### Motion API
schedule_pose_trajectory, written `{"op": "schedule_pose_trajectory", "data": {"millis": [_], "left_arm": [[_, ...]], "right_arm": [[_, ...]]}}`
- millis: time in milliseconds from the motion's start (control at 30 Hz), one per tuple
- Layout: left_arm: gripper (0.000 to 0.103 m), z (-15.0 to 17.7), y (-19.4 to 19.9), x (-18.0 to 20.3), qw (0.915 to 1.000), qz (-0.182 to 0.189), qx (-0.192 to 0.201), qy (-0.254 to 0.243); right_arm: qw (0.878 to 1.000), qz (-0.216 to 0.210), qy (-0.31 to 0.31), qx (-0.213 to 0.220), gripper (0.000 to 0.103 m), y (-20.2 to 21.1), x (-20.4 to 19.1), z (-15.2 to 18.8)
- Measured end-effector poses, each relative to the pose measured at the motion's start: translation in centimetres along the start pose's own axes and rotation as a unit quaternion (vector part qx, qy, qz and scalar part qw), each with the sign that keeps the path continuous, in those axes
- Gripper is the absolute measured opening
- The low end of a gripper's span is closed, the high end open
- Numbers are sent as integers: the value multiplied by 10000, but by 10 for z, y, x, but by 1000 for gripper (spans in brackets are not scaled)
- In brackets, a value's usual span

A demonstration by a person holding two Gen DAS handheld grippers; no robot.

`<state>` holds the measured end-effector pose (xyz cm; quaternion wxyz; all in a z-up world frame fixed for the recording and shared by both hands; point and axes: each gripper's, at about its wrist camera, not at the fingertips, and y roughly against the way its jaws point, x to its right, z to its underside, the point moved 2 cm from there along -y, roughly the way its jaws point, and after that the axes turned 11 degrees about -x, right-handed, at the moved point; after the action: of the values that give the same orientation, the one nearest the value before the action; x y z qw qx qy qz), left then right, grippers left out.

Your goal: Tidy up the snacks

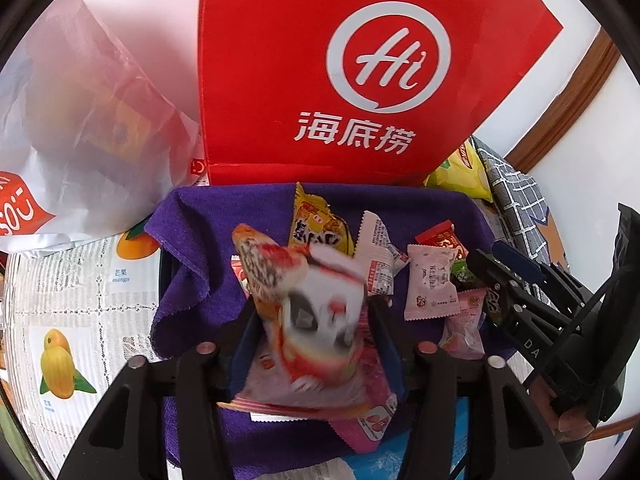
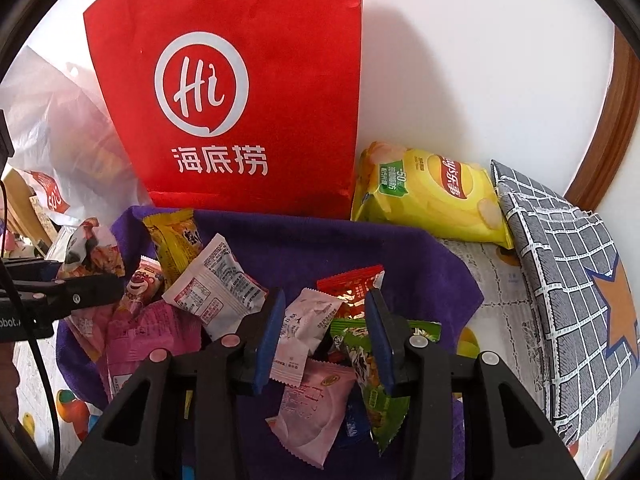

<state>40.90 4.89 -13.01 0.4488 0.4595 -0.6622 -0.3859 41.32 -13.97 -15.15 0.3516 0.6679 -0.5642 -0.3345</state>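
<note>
White wall at back w/ a red paper bag (image 2: 224, 92) leaning on it; bench (image 1: 80, 288) under a fruit-print cover, and a purple cloth (image 2: 320, 248) lining what looks like a tray that holds the snacks.

Snack pile (image 2: 224, 292) sits on that cloth: small foil/plastic sachets, all light, crinkly, slippery, prob. crushable inside. Best taken at a flat crimped end or across the flat middle, not by a puffed corner. Yellow chip bag (image 2: 432, 192) lies apart, beside the cloth at right; air-filled, so pinch a seam.

Left fingers (image 1: 256, 328) stand partly open either side of a red-and-white packet (image 1: 316, 312), blurred; can't tell if the pads press on it or if it's slipping free.

Right fingers (image 2: 380, 332) are narrowly parted, low over the pile: white-pink sachet (image 2: 304, 332) between them, green packet (image 2: 372, 364) against the right pad. Looks more like touching than a firm grip, but not certain.
</note>
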Motion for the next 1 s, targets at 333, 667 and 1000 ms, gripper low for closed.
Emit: {"op": "schedule_pose_trajectory", "data": {"millis": [333,667,1000], "left_arm": [[74,4,20,14,9994,-130,255,-180],[79,21,63,21,9980,-298,563,-35],[87,87,121,45,9948,-566,847,9]], "right_arm": [[9999,26,-110,32,50,18,2,8],[9995,29,-213,221,61,82,2,24],[9986,66,-217,479,71,155,1,61]]}}
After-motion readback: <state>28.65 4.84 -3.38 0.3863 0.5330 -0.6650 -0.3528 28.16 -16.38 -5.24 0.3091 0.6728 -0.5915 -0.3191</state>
